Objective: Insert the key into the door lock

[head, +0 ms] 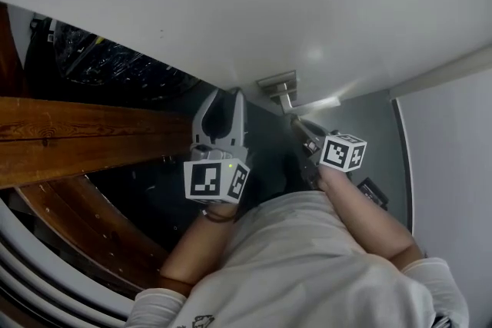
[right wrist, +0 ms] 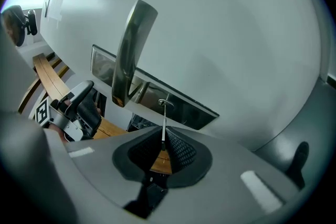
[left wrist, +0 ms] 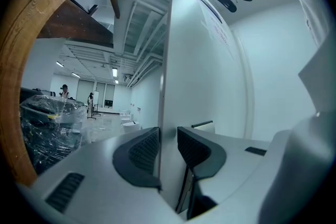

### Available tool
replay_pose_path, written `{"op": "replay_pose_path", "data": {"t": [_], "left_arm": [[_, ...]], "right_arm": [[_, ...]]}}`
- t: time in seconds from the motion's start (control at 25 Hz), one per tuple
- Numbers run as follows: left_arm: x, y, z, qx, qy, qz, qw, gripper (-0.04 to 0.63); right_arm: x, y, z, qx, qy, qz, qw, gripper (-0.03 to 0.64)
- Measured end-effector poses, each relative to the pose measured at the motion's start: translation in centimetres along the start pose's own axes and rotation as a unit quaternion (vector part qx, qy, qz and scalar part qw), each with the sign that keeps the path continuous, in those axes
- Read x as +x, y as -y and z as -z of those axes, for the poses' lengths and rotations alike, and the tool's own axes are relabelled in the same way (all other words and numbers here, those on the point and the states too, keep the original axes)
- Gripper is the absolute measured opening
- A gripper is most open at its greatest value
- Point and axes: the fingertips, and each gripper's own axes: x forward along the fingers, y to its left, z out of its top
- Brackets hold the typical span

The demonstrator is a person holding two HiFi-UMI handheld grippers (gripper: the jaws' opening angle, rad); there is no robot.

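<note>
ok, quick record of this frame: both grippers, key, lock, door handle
left gripper: shut on the edge of the door, one pad on each face
right gripper: shut on the key, thin blade pinched between the pads
key: points at the door, tip at the lock; insertion depth can't be told
lock: small round cylinder on the metal plate, beside the handle
handle: lever, neither gripper touches it
</note>
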Motion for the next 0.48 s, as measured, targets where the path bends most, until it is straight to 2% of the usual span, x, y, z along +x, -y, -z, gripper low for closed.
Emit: {"op": "replay_pose_path", "data": {"t": [0.48], "left_arm": [[0.03, 0.15, 0.07, -0.002, -0.007, 0.000, 1.0000, 0.106]], "right_arm": [[-0.06, -0.28, -0.58, 0.043, 0.018, -0.017, 0.999, 0.026]]}}
